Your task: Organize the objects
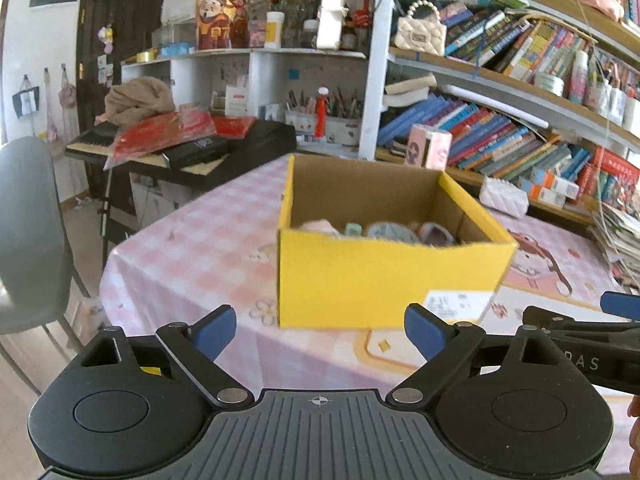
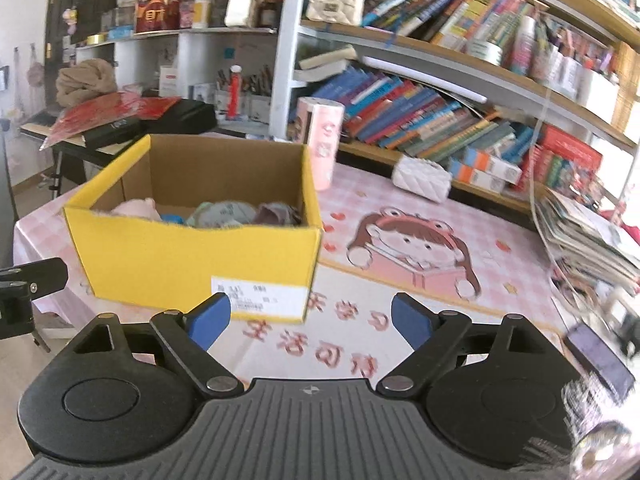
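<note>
Left gripper (image 1: pixel 320 330) and right gripper (image 2: pixel 310 320) spread wide, yellow box (image 1: pixel 380 276) just ahead

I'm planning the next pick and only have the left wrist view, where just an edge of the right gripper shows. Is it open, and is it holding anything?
Observer: The right gripper is open, and nothing sits between its fingers.
Operator: Is there anything further right on the table that I can't see?
Observer: Yes. What looks like a dark phone lies flat near the right edge of the table, in front of the stacked magazines.
</note>
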The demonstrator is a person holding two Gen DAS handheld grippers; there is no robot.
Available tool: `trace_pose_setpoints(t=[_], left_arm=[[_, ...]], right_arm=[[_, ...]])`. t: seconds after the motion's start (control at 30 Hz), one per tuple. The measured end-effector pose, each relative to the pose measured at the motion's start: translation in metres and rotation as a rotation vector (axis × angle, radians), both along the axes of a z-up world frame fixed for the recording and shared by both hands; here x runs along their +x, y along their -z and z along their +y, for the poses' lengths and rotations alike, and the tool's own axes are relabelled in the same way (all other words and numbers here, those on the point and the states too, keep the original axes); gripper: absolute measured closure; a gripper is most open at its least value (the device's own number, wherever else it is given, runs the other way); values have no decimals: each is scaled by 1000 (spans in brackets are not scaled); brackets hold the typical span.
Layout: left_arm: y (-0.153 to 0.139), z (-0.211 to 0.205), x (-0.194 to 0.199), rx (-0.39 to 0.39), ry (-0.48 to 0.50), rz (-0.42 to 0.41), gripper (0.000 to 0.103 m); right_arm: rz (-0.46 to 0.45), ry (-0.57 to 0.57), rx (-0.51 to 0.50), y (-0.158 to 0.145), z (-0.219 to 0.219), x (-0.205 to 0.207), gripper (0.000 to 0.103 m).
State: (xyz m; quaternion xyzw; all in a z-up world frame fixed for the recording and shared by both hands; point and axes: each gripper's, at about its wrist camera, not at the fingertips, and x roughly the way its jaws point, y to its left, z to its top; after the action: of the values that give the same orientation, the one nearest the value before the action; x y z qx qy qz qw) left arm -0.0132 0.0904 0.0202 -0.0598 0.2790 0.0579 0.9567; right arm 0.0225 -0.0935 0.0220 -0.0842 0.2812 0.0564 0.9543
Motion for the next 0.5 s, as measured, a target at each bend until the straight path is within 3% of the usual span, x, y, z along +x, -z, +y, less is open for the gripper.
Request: trace_pose_setpoints(t=[0.5], left_arm=[[16, -30, -23, 20, 130, 53, 5]], right_arm=[[38, 163, -10, 22, -33, -55, 7]])
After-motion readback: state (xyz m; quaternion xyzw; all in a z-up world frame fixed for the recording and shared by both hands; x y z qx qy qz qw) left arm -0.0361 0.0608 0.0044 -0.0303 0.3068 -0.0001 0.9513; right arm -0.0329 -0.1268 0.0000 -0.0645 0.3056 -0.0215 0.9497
